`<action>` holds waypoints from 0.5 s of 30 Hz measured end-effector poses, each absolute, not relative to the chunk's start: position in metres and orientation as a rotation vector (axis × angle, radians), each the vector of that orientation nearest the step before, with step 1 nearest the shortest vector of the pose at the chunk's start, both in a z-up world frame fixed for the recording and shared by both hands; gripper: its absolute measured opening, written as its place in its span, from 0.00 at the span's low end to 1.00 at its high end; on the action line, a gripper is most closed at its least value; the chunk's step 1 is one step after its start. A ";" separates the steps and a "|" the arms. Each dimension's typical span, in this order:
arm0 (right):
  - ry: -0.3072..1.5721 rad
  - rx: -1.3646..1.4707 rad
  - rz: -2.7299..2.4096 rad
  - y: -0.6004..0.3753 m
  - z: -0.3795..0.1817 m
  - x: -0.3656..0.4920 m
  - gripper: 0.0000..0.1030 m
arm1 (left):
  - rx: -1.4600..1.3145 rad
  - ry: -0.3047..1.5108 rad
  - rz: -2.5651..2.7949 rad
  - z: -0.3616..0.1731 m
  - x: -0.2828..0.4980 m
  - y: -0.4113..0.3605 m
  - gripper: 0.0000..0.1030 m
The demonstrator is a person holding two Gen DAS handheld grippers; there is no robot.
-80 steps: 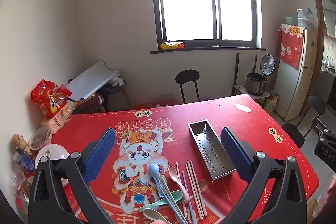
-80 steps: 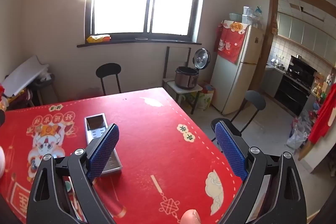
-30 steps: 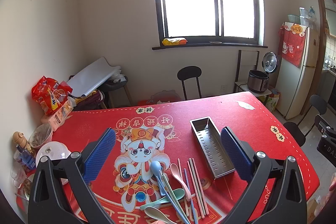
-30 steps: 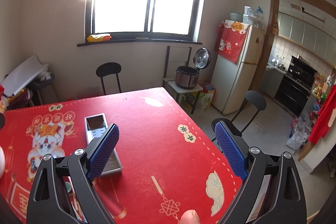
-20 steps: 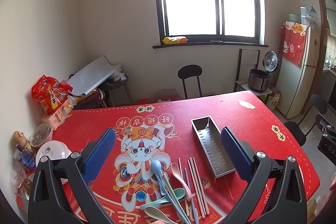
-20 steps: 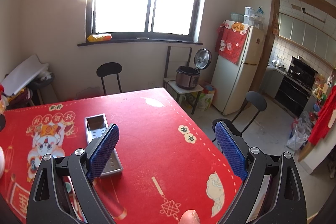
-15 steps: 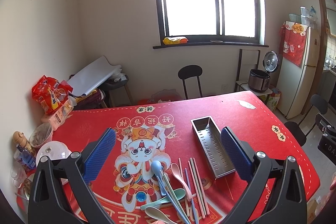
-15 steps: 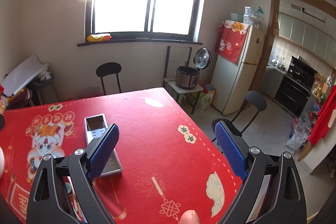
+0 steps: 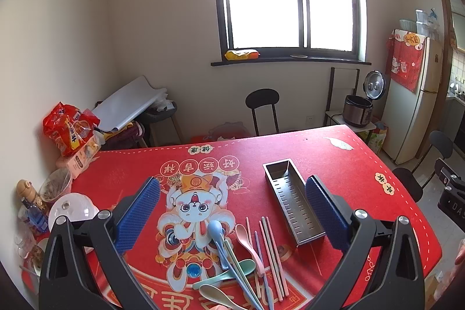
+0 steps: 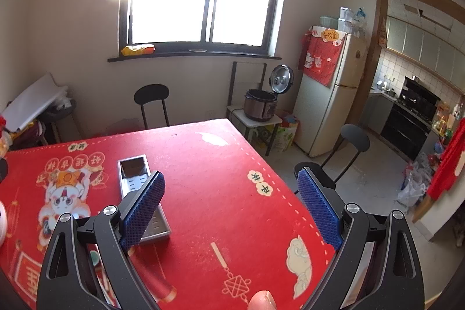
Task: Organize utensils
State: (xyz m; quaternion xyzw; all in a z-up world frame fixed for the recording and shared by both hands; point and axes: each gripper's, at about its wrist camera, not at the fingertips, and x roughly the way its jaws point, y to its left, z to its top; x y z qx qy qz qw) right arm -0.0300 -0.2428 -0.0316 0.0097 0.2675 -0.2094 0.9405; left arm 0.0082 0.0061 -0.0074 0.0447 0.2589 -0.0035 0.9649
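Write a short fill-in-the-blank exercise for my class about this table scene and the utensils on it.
1. The metal tray holds ____ utensils.
2. The chopsticks and spoons lie on a ____ tablecloth.
3. The jaws of the left gripper are ____.
4. The blue spoon lies to the ____ of the pink spoon.

Missing words: no; red; open; left

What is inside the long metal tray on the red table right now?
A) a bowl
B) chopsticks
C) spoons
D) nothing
D: the metal tray shows only its bare slotted bottom, while the spoons and chopsticks lie loose on the red tablecloth beside it.
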 end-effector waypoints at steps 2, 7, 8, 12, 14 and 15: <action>0.555 0.037 -0.410 -0.243 -0.034 -0.030 0.87 | 0.086 0.528 -0.004 -0.008 0.008 0.006 0.95; 0.589 0.076 -0.356 -0.242 -0.042 -0.027 0.87 | 0.048 0.538 0.022 -0.010 0.009 0.014 0.95; 0.594 0.083 -0.339 -0.242 -0.044 -0.026 0.87 | 0.036 0.544 0.024 -0.011 0.010 0.017 0.95; 0.599 0.132 -0.251 -0.241 -0.047 -0.020 0.87 | -0.060 0.586 0.014 -0.016 0.017 0.040 0.95; 0.602 0.165 -0.190 -0.240 -0.049 -0.013 0.87 | -0.110 0.598 0.027 -0.021 0.021 0.056 0.95; 0.596 0.175 -0.160 -0.239 -0.050 -0.009 0.87 | -0.119 0.606 0.044 -0.025 0.022 0.064 0.95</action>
